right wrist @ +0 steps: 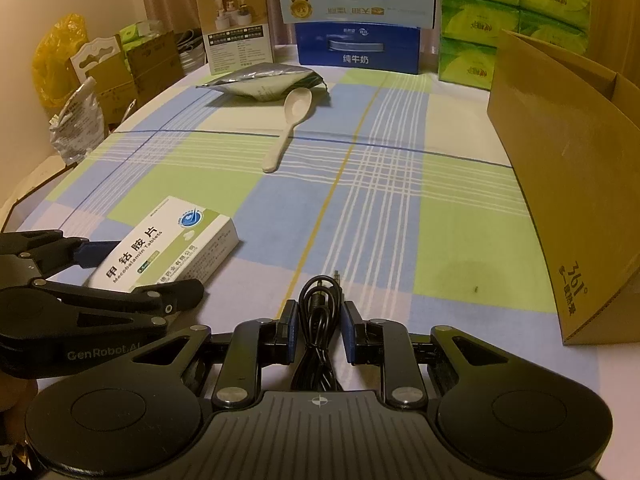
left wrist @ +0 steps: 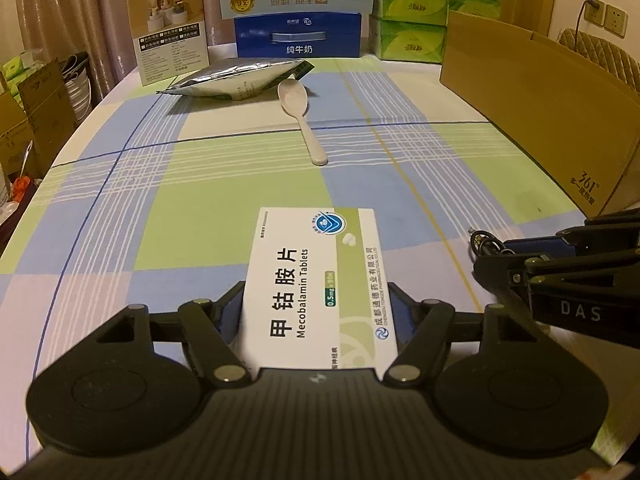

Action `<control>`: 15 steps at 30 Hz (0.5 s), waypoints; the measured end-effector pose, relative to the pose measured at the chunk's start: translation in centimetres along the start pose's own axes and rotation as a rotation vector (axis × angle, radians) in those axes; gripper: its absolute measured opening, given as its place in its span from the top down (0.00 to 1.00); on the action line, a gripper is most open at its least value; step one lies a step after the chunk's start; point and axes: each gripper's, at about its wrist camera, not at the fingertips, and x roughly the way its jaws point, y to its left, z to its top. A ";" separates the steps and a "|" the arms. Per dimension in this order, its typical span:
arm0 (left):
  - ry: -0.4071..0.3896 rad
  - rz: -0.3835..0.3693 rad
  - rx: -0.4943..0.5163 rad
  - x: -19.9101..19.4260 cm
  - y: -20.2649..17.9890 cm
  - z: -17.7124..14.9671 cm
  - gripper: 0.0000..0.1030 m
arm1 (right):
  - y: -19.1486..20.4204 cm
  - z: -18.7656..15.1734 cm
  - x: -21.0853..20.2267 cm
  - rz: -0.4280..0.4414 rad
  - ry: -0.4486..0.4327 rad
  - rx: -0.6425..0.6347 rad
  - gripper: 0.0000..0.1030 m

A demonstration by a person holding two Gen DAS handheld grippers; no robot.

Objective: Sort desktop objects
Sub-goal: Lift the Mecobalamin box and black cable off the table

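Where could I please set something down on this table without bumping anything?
Bare cloth lies between the spoon and cardboard box, and between the spoon and tablet box. The near edge is crowded: both grippers, the tablet box and the coiled cable.

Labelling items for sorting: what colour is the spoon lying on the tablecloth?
Cream white, plain. The spoon shows best in the left wrist view.

Open tablecloth (right wrist: 360,208) mid-table (spoon (right wrist: 290,124) aside); cardboard box (right wrist: 560,184) walling the right edge.
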 end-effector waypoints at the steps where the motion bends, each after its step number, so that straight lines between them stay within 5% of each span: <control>1: 0.000 0.000 -0.003 -0.1 0.0 0.0 0.35 | 0.0 0.0 0.0 -0.001 -0.001 0.001 0.81; 15: -0.024 -0.017 -0.012 -0.8 -0.5 0.4 0.35 | -0.2 0.4 -0.7 -0.014 -0.050 0.015 0.82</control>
